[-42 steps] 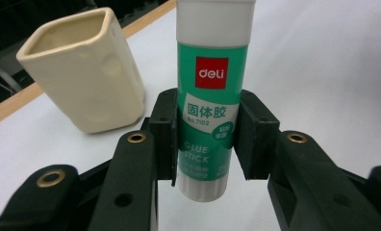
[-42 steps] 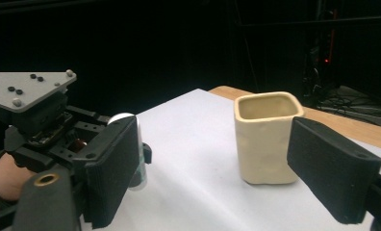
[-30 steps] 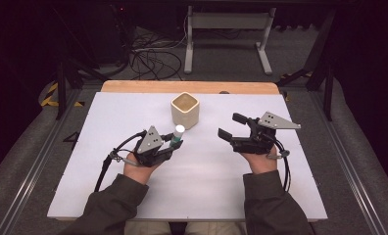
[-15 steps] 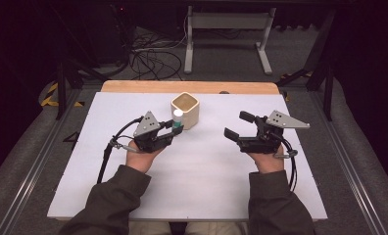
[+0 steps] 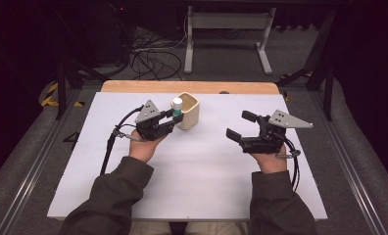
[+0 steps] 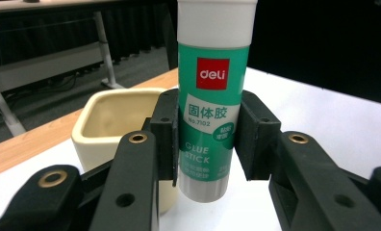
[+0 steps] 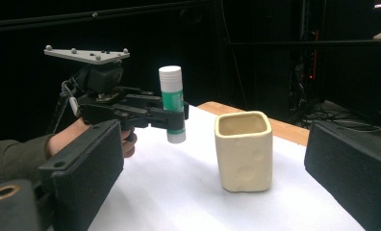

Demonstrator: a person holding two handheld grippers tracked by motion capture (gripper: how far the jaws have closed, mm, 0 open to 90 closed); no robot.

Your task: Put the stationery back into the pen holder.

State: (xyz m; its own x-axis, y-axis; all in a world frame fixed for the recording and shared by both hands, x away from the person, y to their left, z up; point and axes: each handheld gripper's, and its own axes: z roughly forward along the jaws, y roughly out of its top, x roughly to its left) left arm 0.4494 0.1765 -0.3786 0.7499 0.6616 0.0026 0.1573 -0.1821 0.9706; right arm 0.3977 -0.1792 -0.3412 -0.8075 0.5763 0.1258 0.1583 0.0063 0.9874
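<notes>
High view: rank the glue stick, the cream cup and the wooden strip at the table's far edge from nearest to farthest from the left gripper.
1. glue stick, clamped upright in the left gripper.
2. cream cup, just beyond the stick.
3. wooden strip, along the table's far edge.

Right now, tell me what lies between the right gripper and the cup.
Nothing: in the high view only bare white table separates the open right gripper from the cream cup.

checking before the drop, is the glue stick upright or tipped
Upright: the glue stick stands vertical, cap up, clamped in the left gripper.
</notes>
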